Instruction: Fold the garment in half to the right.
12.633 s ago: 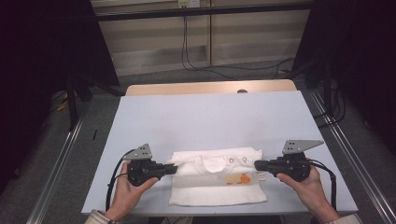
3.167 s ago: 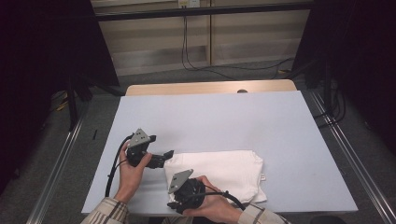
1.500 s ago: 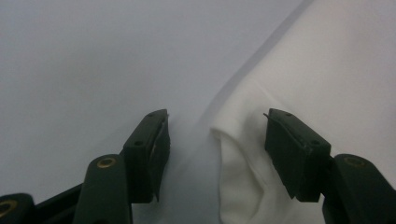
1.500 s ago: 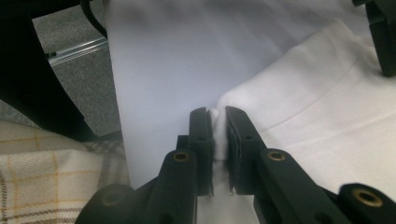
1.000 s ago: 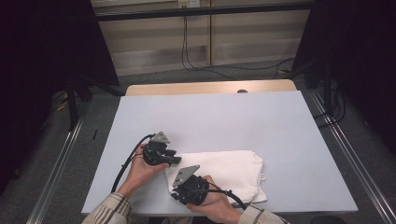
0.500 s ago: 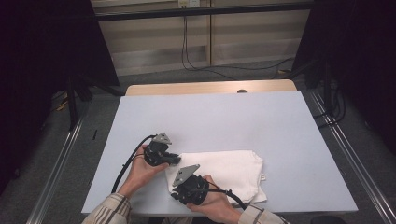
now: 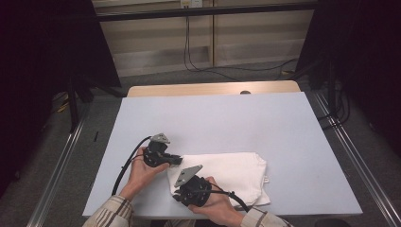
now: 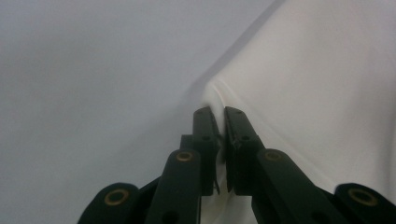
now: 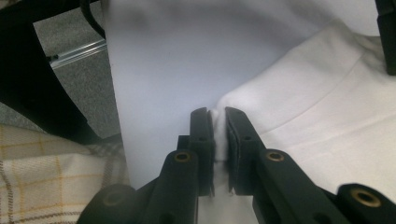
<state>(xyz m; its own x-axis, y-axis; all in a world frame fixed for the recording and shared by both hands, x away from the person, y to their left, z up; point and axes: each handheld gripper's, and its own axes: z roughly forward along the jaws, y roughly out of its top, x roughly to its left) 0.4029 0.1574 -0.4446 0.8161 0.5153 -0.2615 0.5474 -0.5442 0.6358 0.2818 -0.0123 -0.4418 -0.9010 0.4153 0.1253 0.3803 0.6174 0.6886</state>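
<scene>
A white folded cloth (image 7: 231, 172) lies on the pale table (image 7: 213, 118) near its front edge. My left gripper (image 7: 178, 161) is at the cloth's far left corner, and its jaws have just been closing. In the left gripper view the left gripper (image 8: 217, 112) pinches a raised fold of the cloth (image 8: 317, 93). My right gripper (image 7: 177, 187) sits at the near left corner. In the right gripper view the right gripper (image 9: 217, 112) is shut on the cloth's (image 9: 317, 93) corner, close to the table's left edge.
A wooden tabletop (image 7: 213, 89) adjoins the far edge of the table. Metal rails (image 7: 56, 175) run along both sides on grey carpet, with cables (image 7: 222, 66) on the floor behind. A plaid sleeve (image 9: 46, 177) lies below the right gripper.
The cloth, once spread between both grippers, now lies folded. The left gripper came in from the left to the cloth's far left corner and closed on it. The right gripper stayed put.
</scene>
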